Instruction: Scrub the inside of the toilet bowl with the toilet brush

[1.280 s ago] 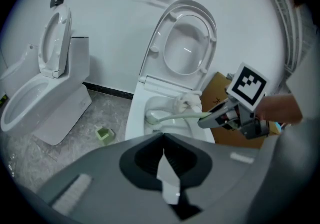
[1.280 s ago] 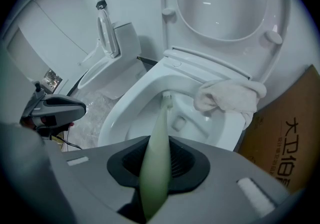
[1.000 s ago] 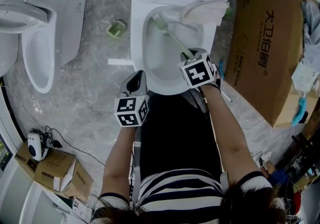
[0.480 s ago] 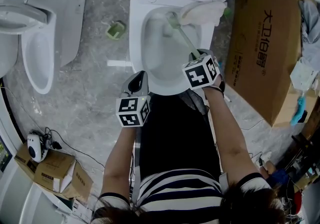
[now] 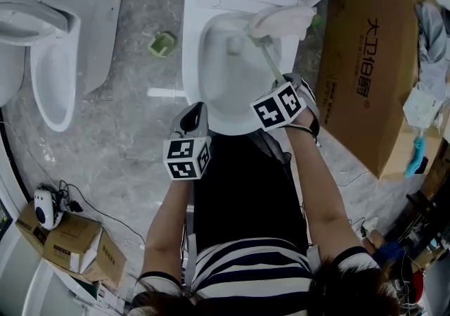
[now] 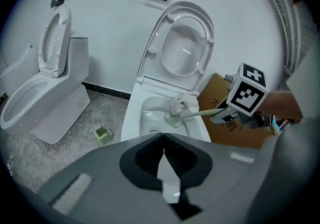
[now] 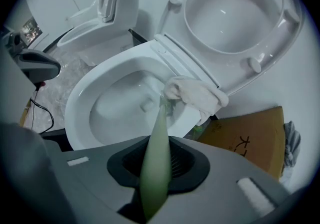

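The right gripper (image 7: 156, 170) is pinching the pale green handle of the toilet brush (image 7: 159, 128); the handle runs out from its jaws, far and a bit to the left, down into the toilet bowl (image 5: 193, 61); the brush head (image 5: 247, 30) is inside the bowl at its far right side, right by a white cloth (image 5: 285, 19) that hangs over the right rim; I cannot tell if the head touches the bowl wall; the left gripper (image 6: 164, 165) has its jaws pressed together with nothing in them; it hangs by the near rim of the bowl, to the left of the right gripper; the seat and lid (image 6: 185, 51) stand up at the far end; to the right of the toilet sits a big brown cardboard box (image 5: 365, 75); to the left, on the grey floor (image 5: 133, 131), lies a small green thing (image 5: 163, 41); further left stands a second white toilet (image 5: 56, 68).
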A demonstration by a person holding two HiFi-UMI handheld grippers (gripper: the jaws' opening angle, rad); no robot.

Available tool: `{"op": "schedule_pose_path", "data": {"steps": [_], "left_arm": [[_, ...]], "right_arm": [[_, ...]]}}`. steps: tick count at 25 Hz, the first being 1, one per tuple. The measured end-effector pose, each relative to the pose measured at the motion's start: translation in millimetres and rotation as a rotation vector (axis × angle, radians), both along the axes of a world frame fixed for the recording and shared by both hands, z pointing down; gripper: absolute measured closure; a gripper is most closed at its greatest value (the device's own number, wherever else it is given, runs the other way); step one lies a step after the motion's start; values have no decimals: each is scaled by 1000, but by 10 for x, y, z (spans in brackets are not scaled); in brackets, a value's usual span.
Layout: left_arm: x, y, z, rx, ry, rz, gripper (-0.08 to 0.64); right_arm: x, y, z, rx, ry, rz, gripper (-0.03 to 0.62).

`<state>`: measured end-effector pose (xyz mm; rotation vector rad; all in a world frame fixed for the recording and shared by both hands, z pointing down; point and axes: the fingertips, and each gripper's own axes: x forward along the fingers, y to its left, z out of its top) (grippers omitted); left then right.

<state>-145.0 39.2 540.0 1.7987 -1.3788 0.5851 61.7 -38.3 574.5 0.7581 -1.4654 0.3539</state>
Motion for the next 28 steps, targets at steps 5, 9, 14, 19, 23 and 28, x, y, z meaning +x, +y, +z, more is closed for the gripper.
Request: {"op": "schedule_pose_path", "data": {"steps": [5, 9, 14, 19, 23, 28], "left_arm": [[-64, 43, -34, 0, 6, -6, 560], [-108, 76, -52, -2, 8, -10, 560], [-129, 103, -42, -6, 11, -12, 560], [-126, 140, -38, -11, 14, -12, 560], [-132, 155, -31, -13, 15, -12, 560], [-165, 169, -25, -17, 13, -25, 560]], "right_arm": [[49, 47, -63, -35, 100, -76, 517], [103, 138, -78, -96, 167, -132, 517], [167, 298, -69, -167, 217, -186, 518], [203, 470, -94, -224, 243, -231, 518], [209, 604, -112, -270, 250, -266, 518], [194, 816, -144, -334, 232, -291, 518]]}}
